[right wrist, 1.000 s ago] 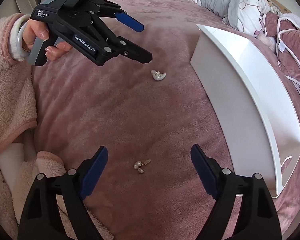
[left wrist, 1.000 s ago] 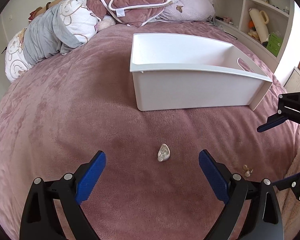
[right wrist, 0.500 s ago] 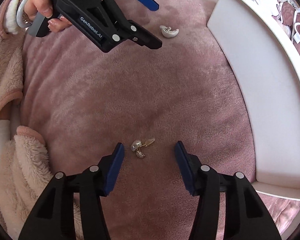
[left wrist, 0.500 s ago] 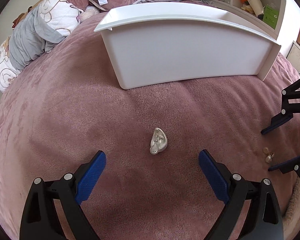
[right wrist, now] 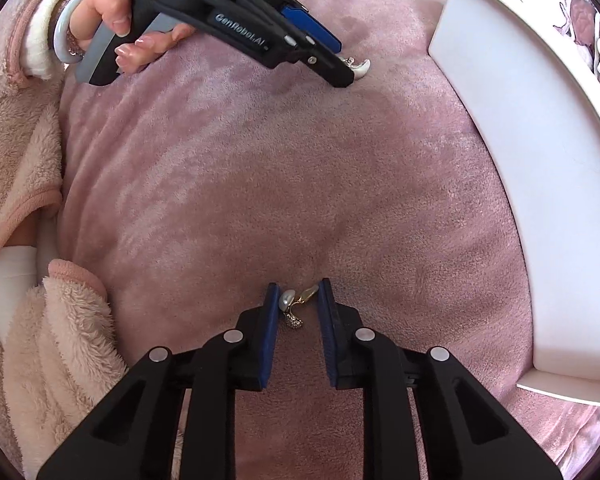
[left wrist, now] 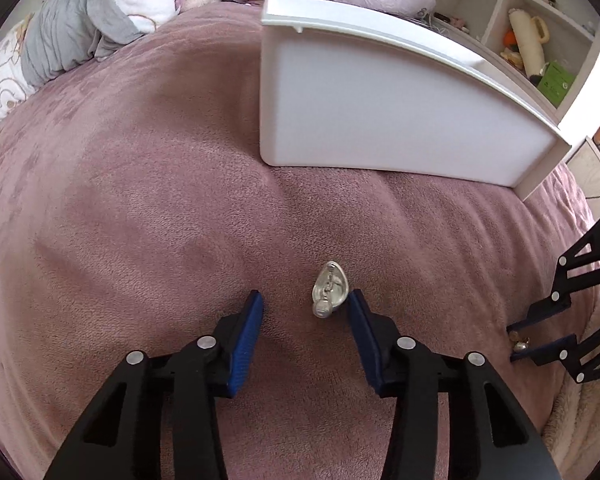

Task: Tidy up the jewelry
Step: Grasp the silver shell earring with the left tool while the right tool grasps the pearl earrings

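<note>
A silver teardrop earring (left wrist: 329, 289) lies on the pink bedspread, between the blue pads of my left gripper (left wrist: 305, 300) and close to the right pad. The left gripper is partly open and low over the bed; it also shows in the right wrist view (right wrist: 340, 56) over the same earring (right wrist: 359, 68). A pearl and gold earring (right wrist: 296, 304) lies between the pads of my right gripper (right wrist: 298, 290), which is narrowly open around it, the left pad touching the pearl. From the left wrist view this gripper (left wrist: 518, 340) straddles that earring (left wrist: 518, 343).
A white plastic bin (left wrist: 380, 108) stands on the bed beyond both earrings, also at the right of the right wrist view (right wrist: 540, 160). Pillows and folded bedding (left wrist: 100, 20) lie at the back. A shelf unit (left wrist: 532, 40) stands at the right.
Both grippers have come down onto the bed and narrowed around their earrings. The left one moved forward toward the bin; the right one closed from wide to a narrow gap.
</note>
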### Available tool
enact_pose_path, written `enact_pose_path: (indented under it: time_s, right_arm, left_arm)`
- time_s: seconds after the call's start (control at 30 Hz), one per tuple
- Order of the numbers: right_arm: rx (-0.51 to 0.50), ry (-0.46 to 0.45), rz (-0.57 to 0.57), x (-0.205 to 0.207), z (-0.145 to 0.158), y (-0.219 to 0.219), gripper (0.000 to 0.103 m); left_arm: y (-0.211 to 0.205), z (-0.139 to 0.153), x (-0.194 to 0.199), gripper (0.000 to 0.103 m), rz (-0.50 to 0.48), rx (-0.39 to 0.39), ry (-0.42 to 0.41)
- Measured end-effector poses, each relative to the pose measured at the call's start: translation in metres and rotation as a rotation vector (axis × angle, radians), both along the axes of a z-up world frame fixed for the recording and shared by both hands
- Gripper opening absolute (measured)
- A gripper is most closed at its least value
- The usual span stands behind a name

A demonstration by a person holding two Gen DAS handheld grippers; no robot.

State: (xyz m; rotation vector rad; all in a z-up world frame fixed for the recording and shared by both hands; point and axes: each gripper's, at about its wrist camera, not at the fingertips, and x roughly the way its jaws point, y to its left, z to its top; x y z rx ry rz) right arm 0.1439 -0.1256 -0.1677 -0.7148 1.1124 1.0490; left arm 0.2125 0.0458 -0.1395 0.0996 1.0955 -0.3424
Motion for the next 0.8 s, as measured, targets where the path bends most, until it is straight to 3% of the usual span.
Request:
enact_pose_path:
  time_s: [0.1, 0.43, 0.8]
  right_arm:
    - [0.004, -0.015, 0.000, -0.004, 0.001, 0.003, 0.020]
    - [0.027, -0.062, -0.032, -0.015, 0.015, -0.003, 0.020]
    - [0.132, -0.109, -0.115, -0.004, 0.055, -0.022, 0.020]
  left_arm:
    - [0.005, -0.001, 0.000, 0.023, 0.024, -0.004, 0.007]
    - [-0.009, 0.007, -0.009, 0.021, -0.016, 0.029, -0.036]
    - [0.004, 0.051, -0.022, 0.021, 0.059, -0.104, -0.107]
